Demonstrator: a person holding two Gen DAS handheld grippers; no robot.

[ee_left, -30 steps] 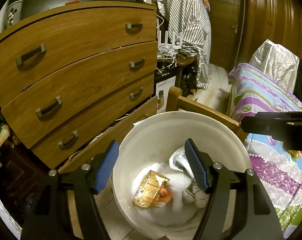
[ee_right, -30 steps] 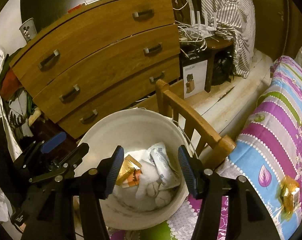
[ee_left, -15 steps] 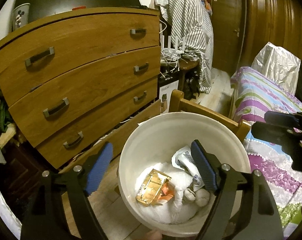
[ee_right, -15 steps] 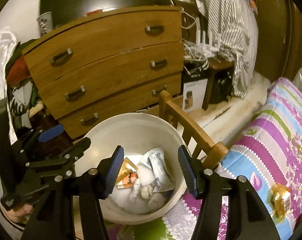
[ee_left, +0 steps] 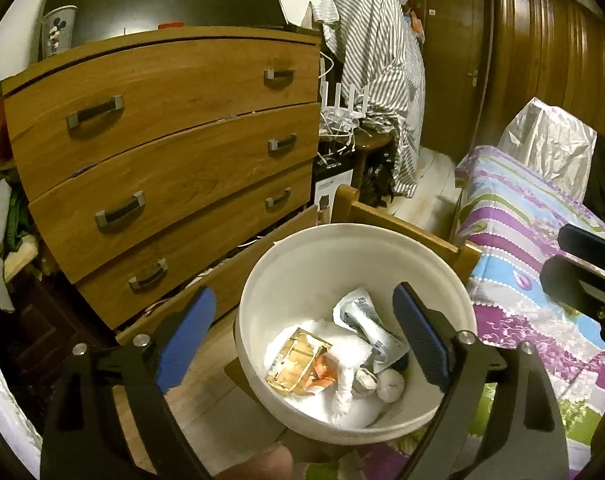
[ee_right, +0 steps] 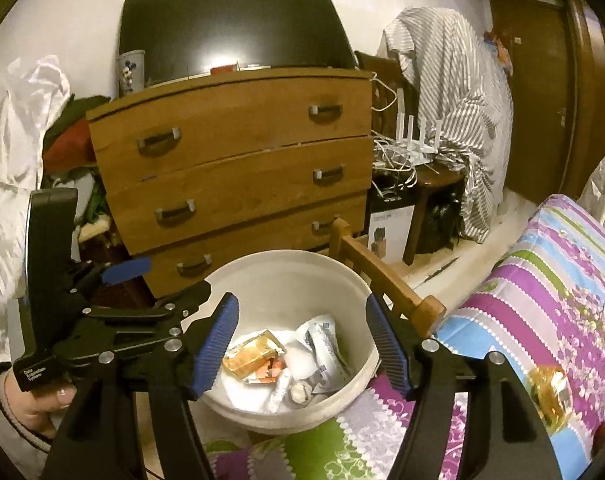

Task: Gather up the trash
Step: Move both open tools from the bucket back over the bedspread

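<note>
While both grippers hang over the room, the biggest thing ahead of them is the wooden chest of drawers (ee_left: 162, 152), with a bed (ee_right: 550, 280) in a striped, flowered cover off to the right. Between chest and bed stands a white bucket (ee_left: 302, 264), tight against a wooden chair back (ee_right: 382, 276). Inside the bucket lie crumpled white paper (ee_left: 354, 396), a white and blue wrapper (ee_left: 366, 320) and a golden packet (ee_left: 296, 360). The left gripper (ee_left: 302, 334) has its jaws wide and opening, empty, the trash showing between them down in the bucket, untouched. The right gripper (ee_right: 302, 344) also has its jaws apart and opening, nothing between the pads, the bucket's trash below them. One more golden wrapper (ee_right: 550, 396) lies on the bed, right of the right jaws.
</note>
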